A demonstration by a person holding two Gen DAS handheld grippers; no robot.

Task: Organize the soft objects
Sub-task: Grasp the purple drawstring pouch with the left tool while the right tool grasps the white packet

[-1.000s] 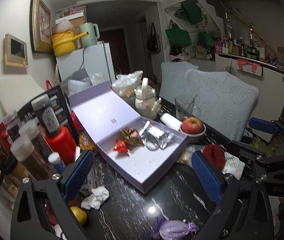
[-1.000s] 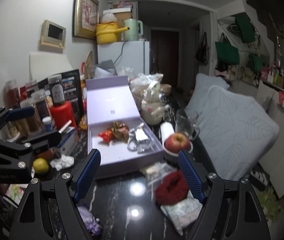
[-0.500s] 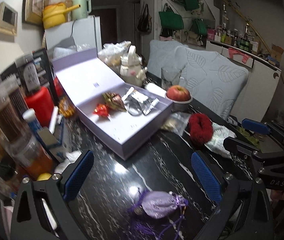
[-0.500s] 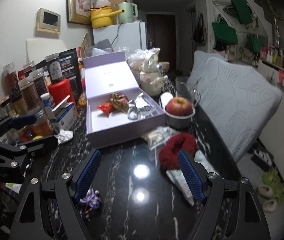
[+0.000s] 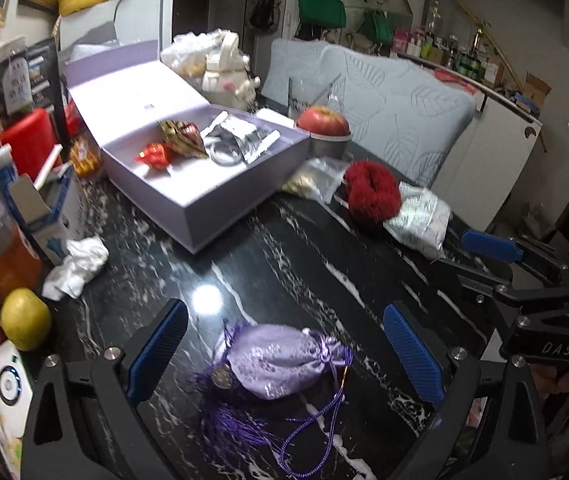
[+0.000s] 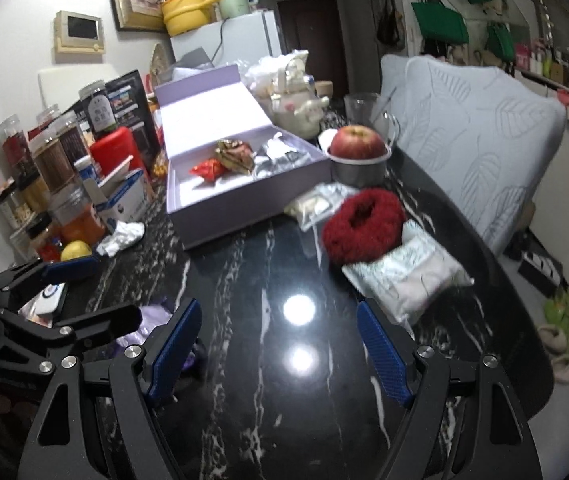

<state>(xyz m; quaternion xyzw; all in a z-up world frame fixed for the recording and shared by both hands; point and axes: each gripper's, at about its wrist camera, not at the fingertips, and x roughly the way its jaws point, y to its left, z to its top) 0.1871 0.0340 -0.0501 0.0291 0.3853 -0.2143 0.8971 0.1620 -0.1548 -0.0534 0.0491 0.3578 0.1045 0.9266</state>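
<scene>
Both tongs stood open and empty — the left tongs [image 5: 284, 344] straddled a lilac pouch [image 5: 280, 360] whose loose cords [image 5: 316, 436] might snag; the right tongs [image 6: 280, 354] hung over bare bench [image 6: 268, 264].

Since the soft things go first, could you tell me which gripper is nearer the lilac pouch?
Left. The left gripper brackets the lilac pouch; the right gripper hovers over bare tabletop beside it.

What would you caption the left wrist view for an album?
Open left gripper poised over a lilac drawstring pouch on a cluttered black marble table.
</scene>
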